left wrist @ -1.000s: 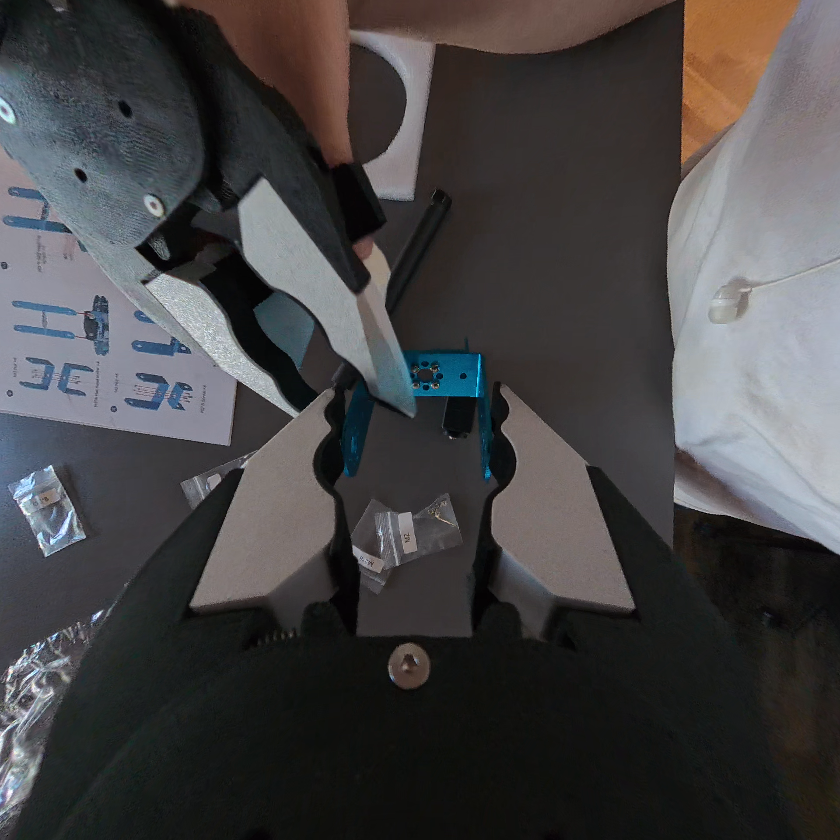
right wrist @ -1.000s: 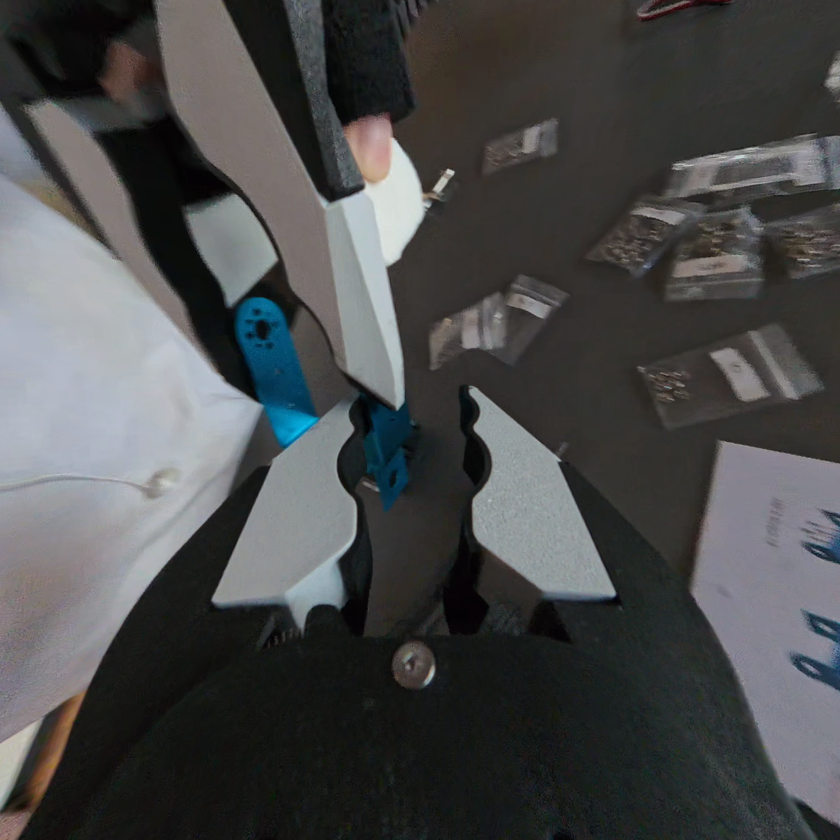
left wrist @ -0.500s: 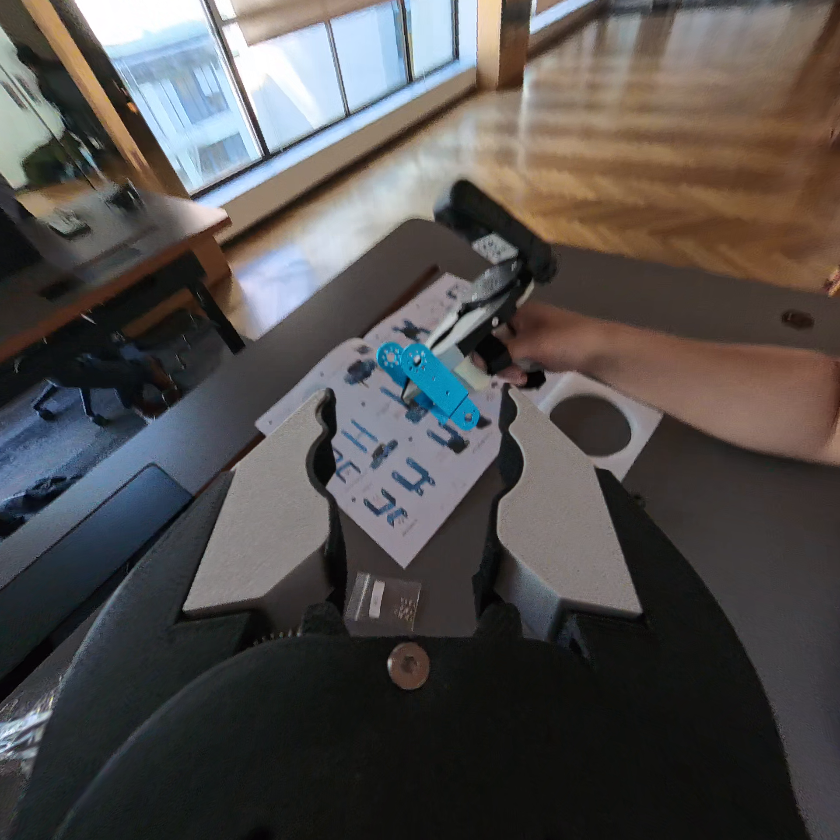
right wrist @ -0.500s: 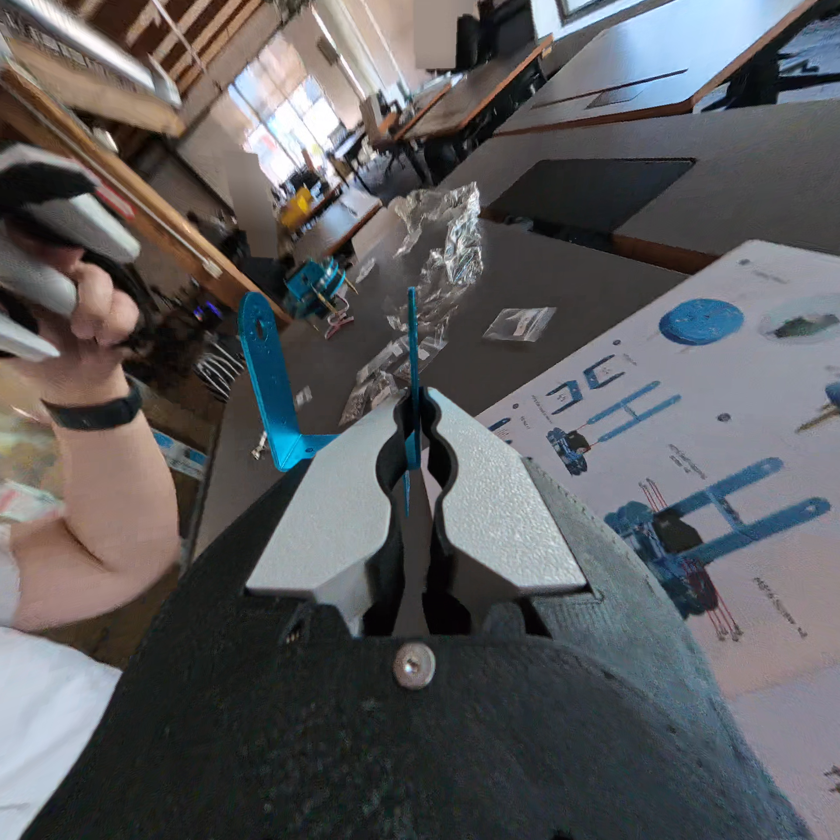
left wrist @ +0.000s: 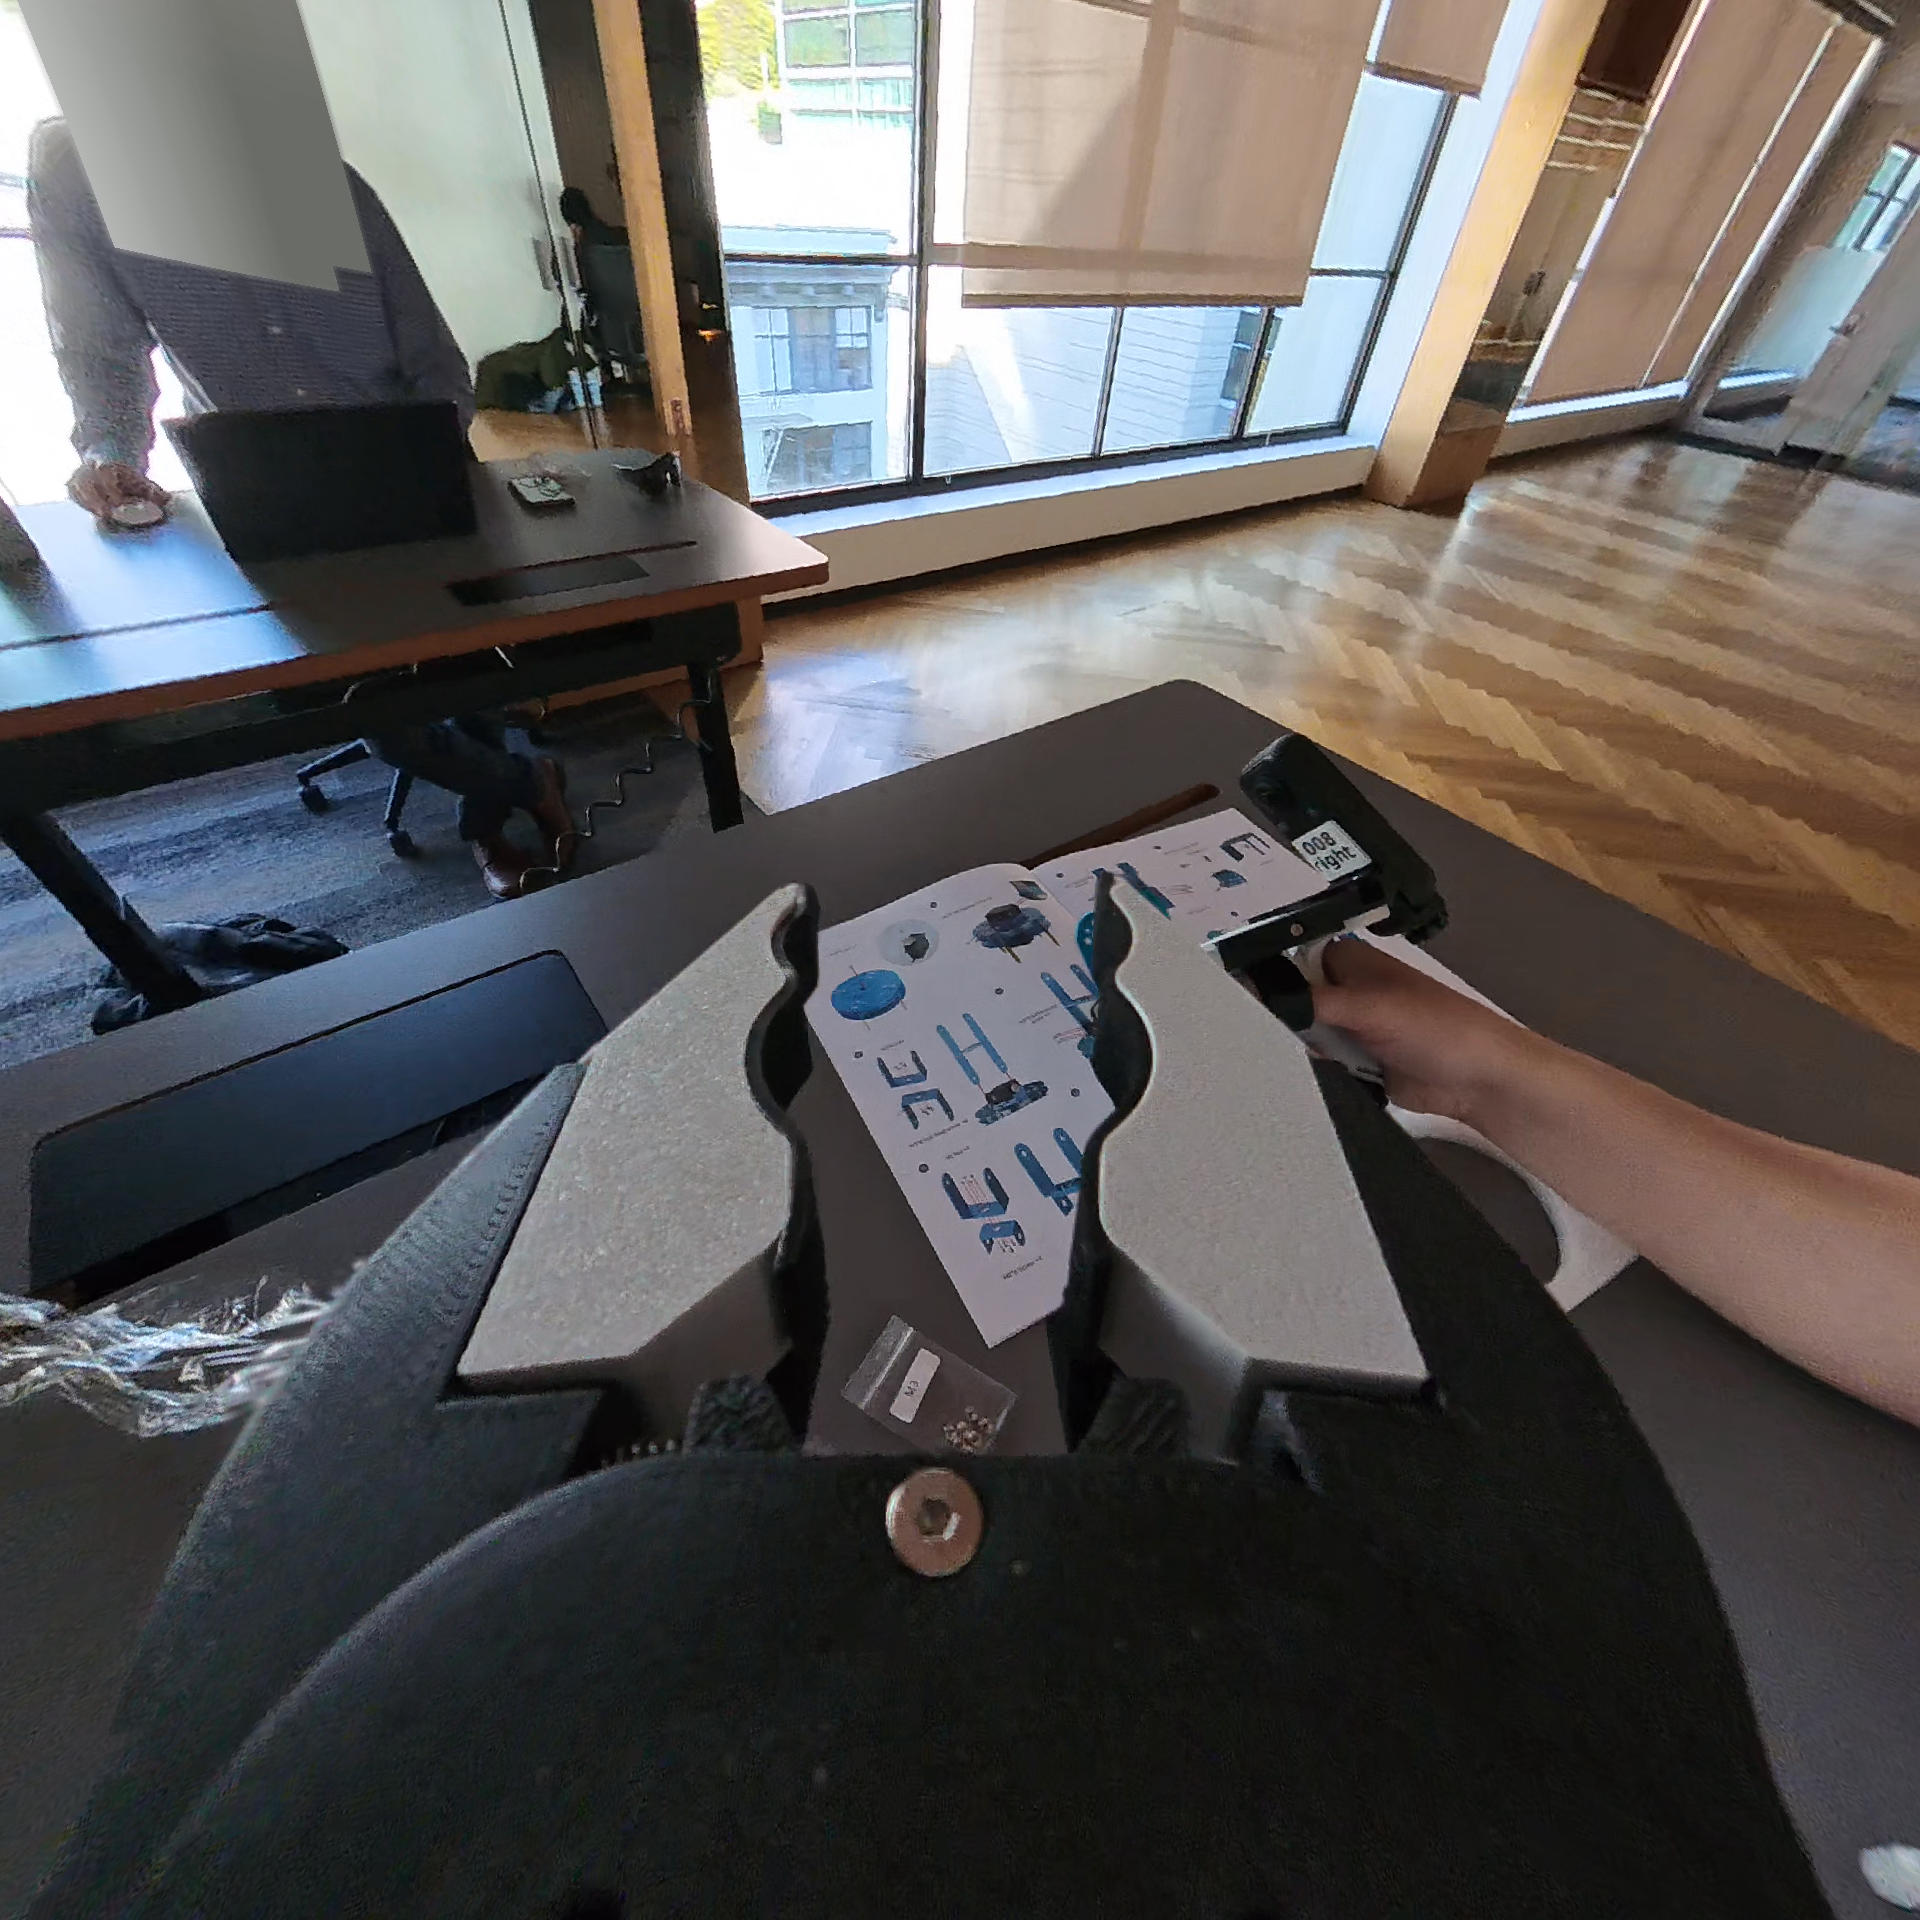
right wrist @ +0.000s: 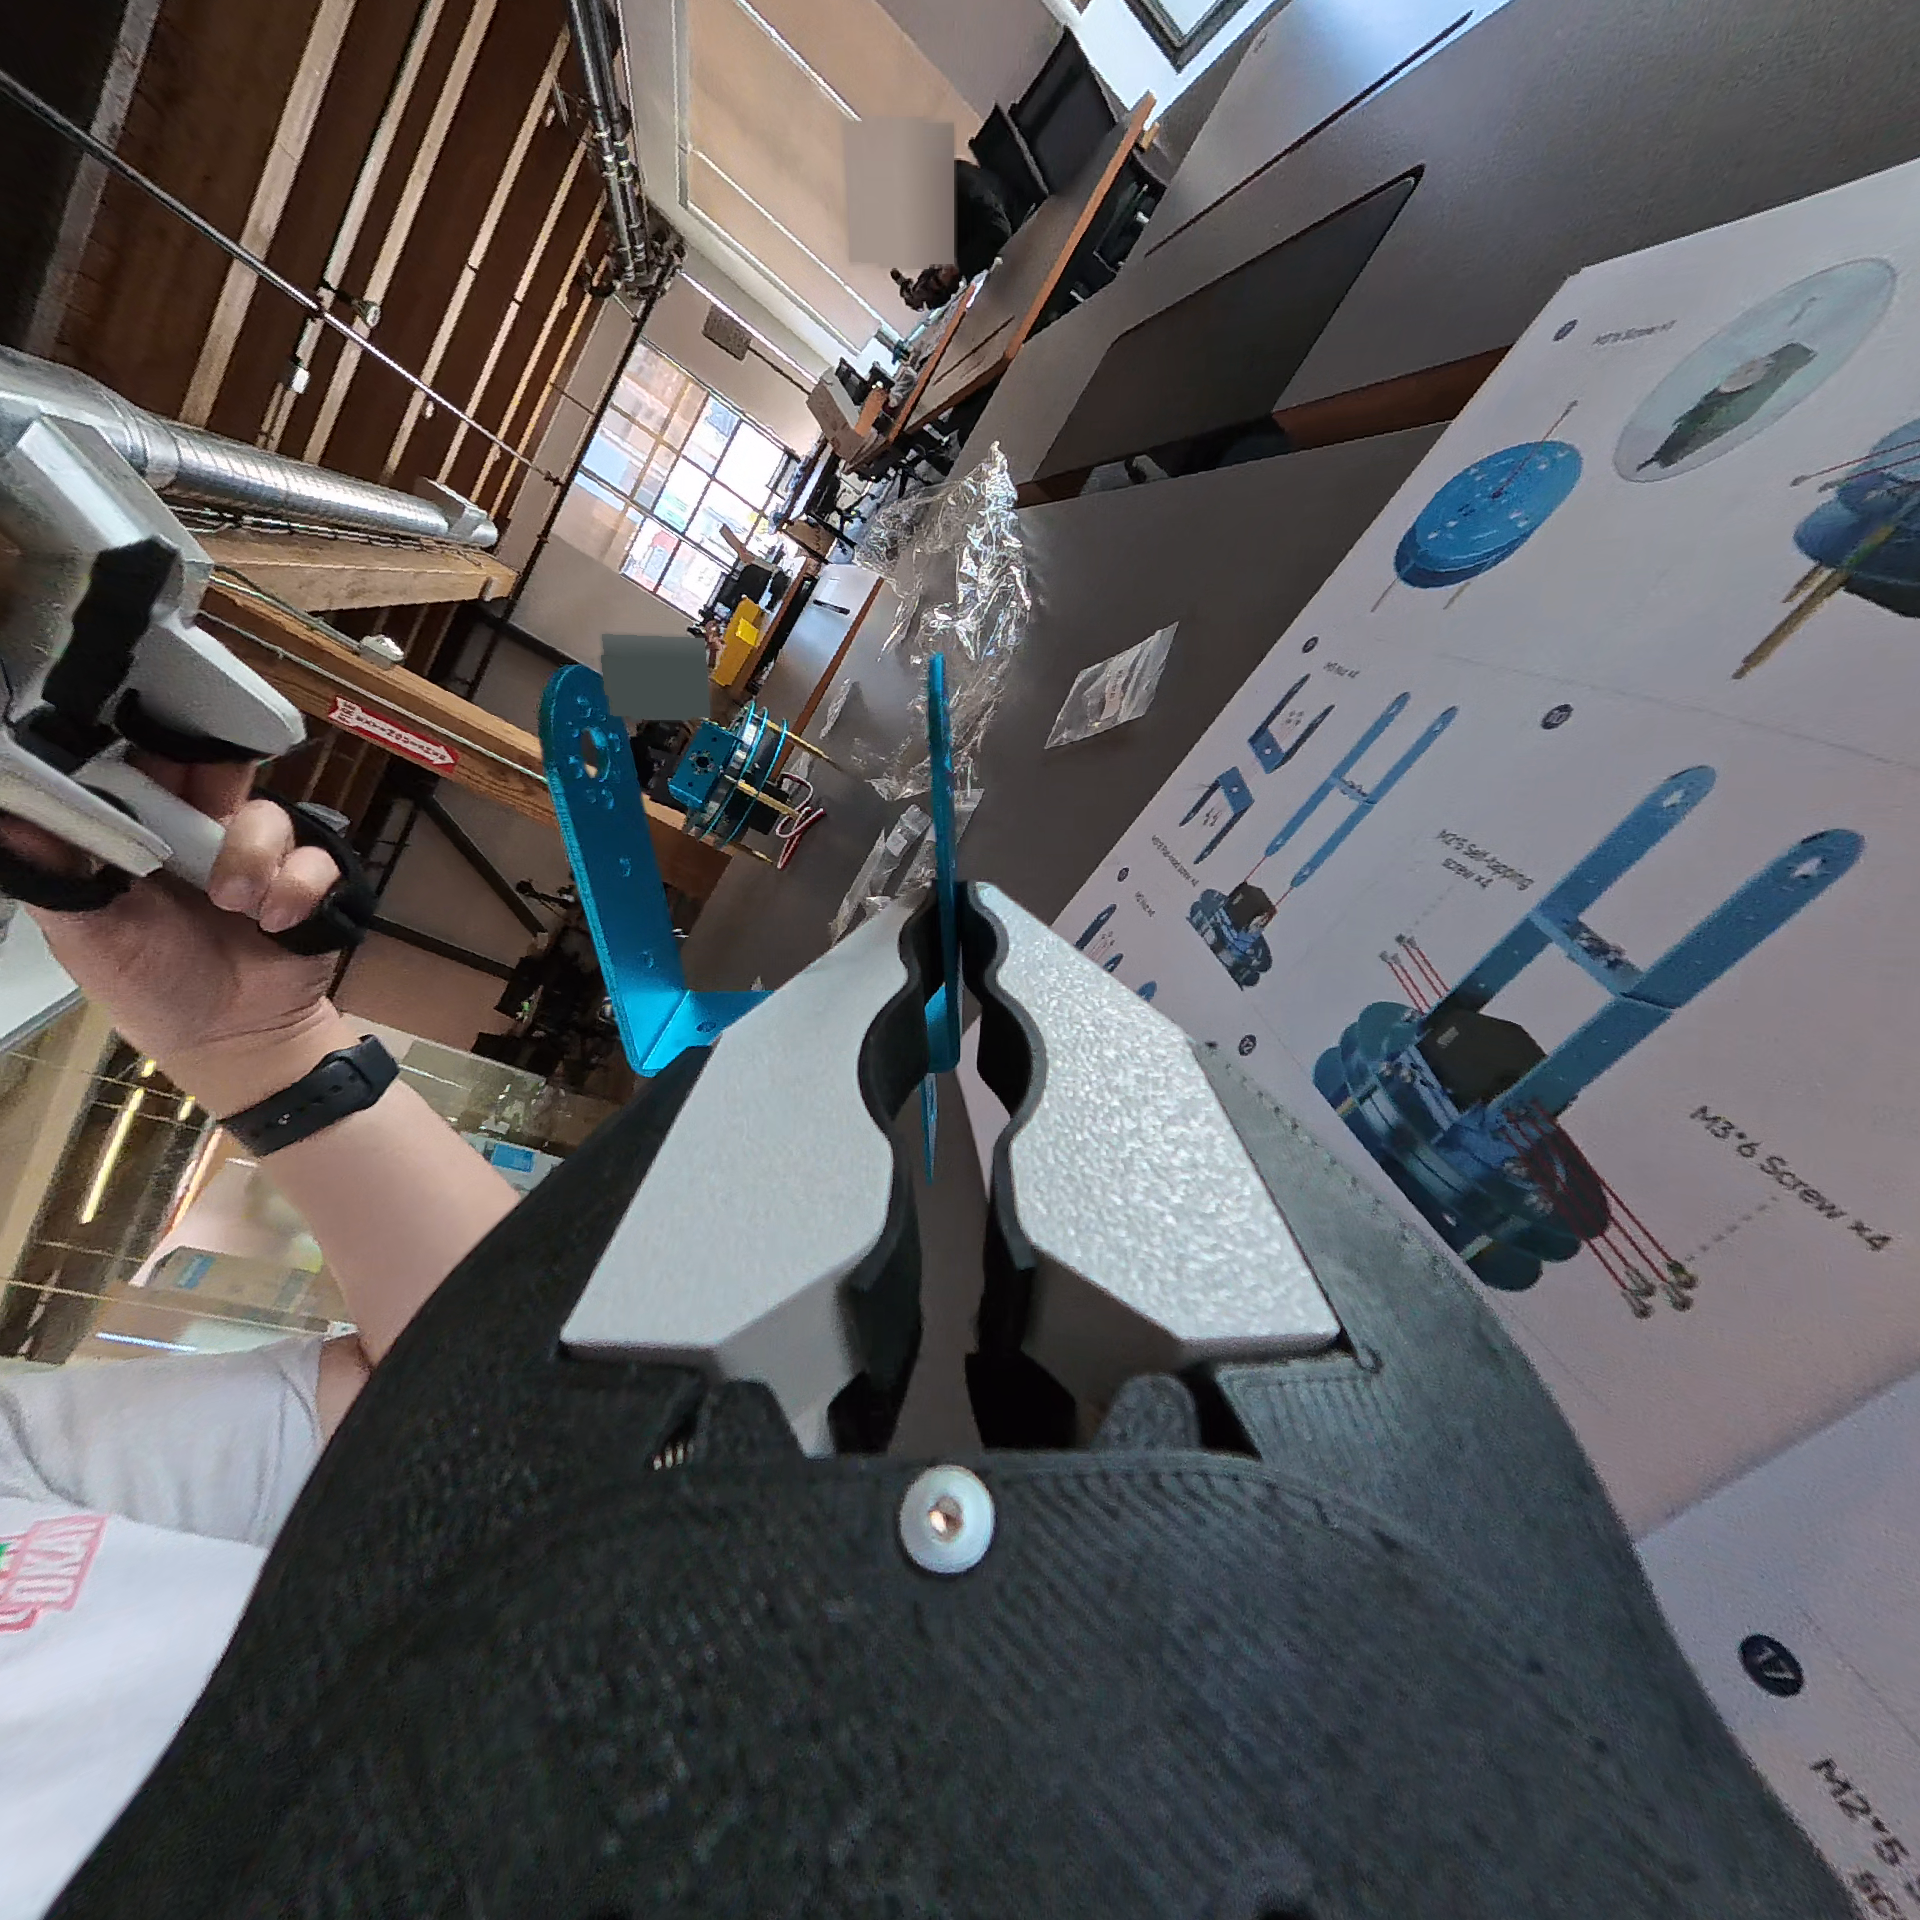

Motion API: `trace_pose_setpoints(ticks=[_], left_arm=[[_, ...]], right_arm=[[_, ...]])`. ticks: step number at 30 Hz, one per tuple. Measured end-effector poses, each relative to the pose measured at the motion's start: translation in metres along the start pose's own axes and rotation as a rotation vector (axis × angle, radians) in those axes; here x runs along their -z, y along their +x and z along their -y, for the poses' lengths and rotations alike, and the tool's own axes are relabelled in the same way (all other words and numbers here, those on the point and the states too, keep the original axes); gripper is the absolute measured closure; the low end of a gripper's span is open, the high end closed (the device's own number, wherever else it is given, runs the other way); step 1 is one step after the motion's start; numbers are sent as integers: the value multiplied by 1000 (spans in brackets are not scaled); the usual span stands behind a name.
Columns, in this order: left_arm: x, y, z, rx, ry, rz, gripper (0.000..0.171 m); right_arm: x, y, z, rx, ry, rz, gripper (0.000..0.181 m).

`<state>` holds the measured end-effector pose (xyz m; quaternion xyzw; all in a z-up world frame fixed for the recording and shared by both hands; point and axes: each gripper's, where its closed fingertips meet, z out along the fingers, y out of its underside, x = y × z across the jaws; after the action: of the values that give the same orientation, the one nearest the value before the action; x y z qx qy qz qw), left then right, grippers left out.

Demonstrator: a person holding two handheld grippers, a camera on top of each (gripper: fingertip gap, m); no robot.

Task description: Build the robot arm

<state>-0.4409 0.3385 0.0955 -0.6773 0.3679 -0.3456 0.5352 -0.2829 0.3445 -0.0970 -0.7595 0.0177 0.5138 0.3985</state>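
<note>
My right gripper [right wrist: 945, 935] pinches one arm of the blue bracket [right wrist: 613, 862] above the manual [right wrist: 1558, 831], near the table's [left wrist: 1662, 935] far edge. My left gripper [left wrist: 951, 914] hangs spread, empty. I judge a firm, level pinch best.

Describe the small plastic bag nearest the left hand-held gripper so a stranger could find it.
On the dark table, find the open white instruction booklet. Just off its near corner, between the left hand-held gripper fingers, lies a small clear bag with a white label and tiny metal parts.
</note>
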Motion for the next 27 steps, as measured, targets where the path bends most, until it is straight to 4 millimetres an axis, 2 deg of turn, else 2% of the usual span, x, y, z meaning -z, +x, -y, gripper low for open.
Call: trace_pose_setpoints(ticks=[4, 7, 9, 14, 21, 27], left_arm=[[-13, -11, -25, 169, -112, 21, 135], [-32, -16, -45, 279, -186, -25, 137], [-41, -11, -52, 342, -216, -90, 139], [-51, 5, -49, 388, -205, -219, 157], [-49, 14, -39, 377, -168, -259, 156], [-44, 27, -34, 303, -178, -254, 153]], right_arm=[[2, 10, -1, 45, 5, -62, 181], [3, 15, -1, 62, 5, -95, 181], [4, 17, -1, 61, 2, -111, 181], [4, 22, -1, 51, 2, -167, 181], [0, 17, -1, 75, -2, -202, 181], [0, 24, 0, 162, 18, -320, 181]])
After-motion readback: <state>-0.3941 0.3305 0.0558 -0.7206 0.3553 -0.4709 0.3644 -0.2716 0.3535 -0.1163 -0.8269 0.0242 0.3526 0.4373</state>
